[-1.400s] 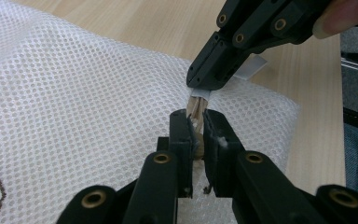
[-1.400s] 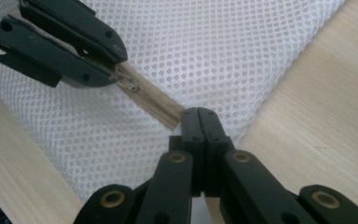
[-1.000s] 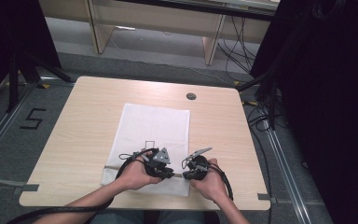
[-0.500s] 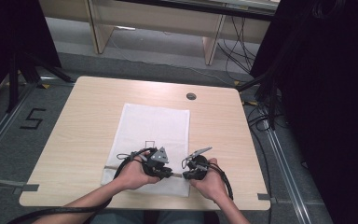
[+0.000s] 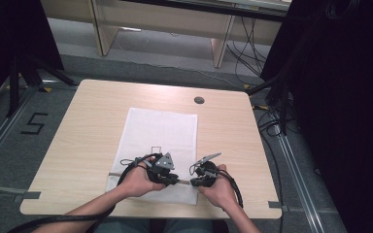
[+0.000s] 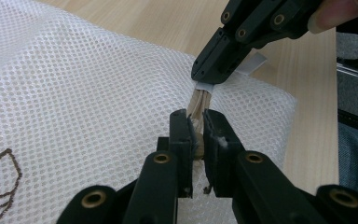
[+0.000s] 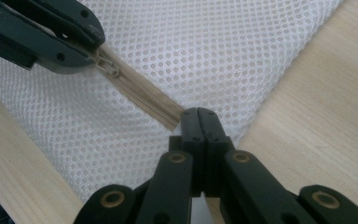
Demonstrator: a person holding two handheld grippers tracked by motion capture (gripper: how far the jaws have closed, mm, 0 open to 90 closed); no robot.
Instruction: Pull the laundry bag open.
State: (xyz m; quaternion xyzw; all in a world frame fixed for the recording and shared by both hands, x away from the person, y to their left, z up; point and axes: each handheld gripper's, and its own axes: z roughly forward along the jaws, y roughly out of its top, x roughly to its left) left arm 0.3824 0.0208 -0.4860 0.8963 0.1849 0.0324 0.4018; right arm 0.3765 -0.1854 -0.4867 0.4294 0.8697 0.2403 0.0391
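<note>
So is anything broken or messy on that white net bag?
Nothing stands out. The white mesh bag lies flat and square on the light wooden table, unspilled and untorn. The left hand-held gripper pinches the beige zipper near its slider, and the right hand-held gripper clamps the zipper's end.

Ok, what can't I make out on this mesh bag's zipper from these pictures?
- Zipper pull: right gripper view, mostly covered by the left gripper.
- Zipper end: right gripper view, hidden inside the right gripper.
- Zipper tape: high view, too small.
- Mesh bag printed mark: left gripper view, cut off by the edge.
</note>
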